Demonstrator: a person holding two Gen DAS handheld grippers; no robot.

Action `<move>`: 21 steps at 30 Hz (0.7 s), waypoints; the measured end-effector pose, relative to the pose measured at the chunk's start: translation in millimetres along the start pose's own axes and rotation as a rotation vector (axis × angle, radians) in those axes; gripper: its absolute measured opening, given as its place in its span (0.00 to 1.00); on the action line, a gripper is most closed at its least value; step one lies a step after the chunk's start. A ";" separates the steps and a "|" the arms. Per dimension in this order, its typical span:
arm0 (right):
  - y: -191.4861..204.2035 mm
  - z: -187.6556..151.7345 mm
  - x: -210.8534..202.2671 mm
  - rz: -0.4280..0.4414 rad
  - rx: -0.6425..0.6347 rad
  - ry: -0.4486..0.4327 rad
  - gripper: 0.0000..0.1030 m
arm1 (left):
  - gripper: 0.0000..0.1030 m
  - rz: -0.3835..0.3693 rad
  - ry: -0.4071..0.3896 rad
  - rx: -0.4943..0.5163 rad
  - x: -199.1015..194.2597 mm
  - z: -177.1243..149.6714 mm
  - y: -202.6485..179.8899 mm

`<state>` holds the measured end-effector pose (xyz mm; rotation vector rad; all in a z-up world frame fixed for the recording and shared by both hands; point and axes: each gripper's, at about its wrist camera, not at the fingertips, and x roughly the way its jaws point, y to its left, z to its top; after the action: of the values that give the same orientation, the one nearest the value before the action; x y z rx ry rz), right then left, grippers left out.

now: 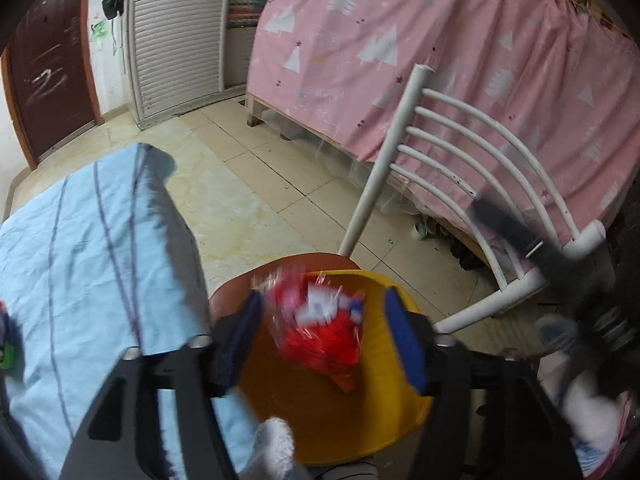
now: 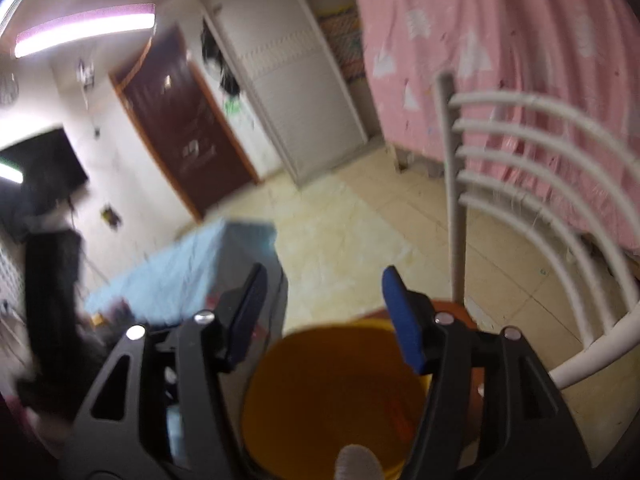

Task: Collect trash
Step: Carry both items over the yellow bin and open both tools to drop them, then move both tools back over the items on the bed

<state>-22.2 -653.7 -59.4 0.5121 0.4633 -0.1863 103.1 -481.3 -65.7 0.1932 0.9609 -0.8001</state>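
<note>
Red wrapper point(image 1: 320, 328) motion-blurred, print unreadable, yellow bucket point(image 2: 332, 392) base cut off by frame edge

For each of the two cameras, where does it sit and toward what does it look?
Left wrist: sits on the left gripper, looks down past open fingers at a red wrapper over the yellow bin.
Right wrist: sits on the right gripper, fingers open, looks into the same bin.
Both share the bin, white chair, pink curtain.

Crinkly, seemingly glossy foil wrapper point(image 1: 320, 324)
</note>
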 end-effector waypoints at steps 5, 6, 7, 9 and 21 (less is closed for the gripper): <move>6.6 14.3 -18.8 0.033 -0.001 -0.082 0.63 | 0.69 0.013 -0.017 0.008 -1.8 -1.8 -7.9; 12.4 15.4 -21.5 0.047 -0.007 -0.093 0.64 | 0.69 0.014 -0.031 0.005 -7.0 -2.6 -7.8; 10.9 17.4 -24.0 0.055 -0.013 -0.097 0.65 | 0.69 0.015 -0.047 -0.002 -11.2 -1.4 -7.7; 24.4 18.3 -23.4 0.064 -0.043 -0.102 0.67 | 0.70 0.006 -0.070 -0.022 -21.6 -1.3 -3.3; 122.6 1.4 -20.8 0.169 -0.257 -0.117 0.85 | 0.76 0.143 -0.219 -0.058 -135.4 -49.5 56.5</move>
<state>-5.0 -548.1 4.0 0.2846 0.3220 0.0067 66.3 -347.0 2.1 0.1197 0.7533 -0.6471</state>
